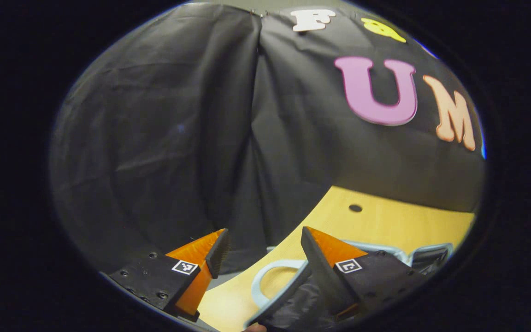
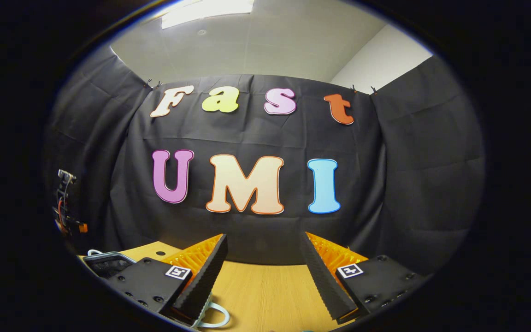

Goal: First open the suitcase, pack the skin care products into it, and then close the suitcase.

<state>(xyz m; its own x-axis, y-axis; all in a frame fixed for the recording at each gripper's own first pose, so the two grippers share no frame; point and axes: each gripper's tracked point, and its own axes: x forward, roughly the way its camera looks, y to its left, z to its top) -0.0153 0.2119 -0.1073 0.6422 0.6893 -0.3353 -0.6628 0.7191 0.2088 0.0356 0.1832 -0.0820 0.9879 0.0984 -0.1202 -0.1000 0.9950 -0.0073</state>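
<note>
A pale yellow wooden tabletop (image 2: 265, 295) with a fine straight grain spreads beneath both tools, and a small dark round hole (image 1: 355, 208) is sunk into it ahead of the left gripper's right finger. Creased black cloth (image 1: 164, 138) hangs as the booth's wall behind the table in both views; above it, in the right gripper view, a white ceiling (image 2: 265, 41) with a bright rectangular light panel (image 2: 205, 9) meets a white room wall (image 2: 380, 60). Far off to the left of the right gripper a small black device with red wires (image 2: 65, 207) hangs against the cloth. Each finger mount carries a small square black-and-white marker tag (image 1: 185, 267); nothing on them can be read as writing. The left gripper (image 1: 265, 258), with orange fingers and black ribbed pads, stands wide apart and holds nothing. Just below and to the right of it lies the dark suitcase with light grey-blue trim (image 1: 427, 256), its pale looped handle (image 1: 265, 276) resting on the tabletop between the fingers; whether it is open and what it contains cannot be told. The right gripper (image 2: 265, 272) is likewise spread wide and empty, the suitcase lying at its lower left.
</note>
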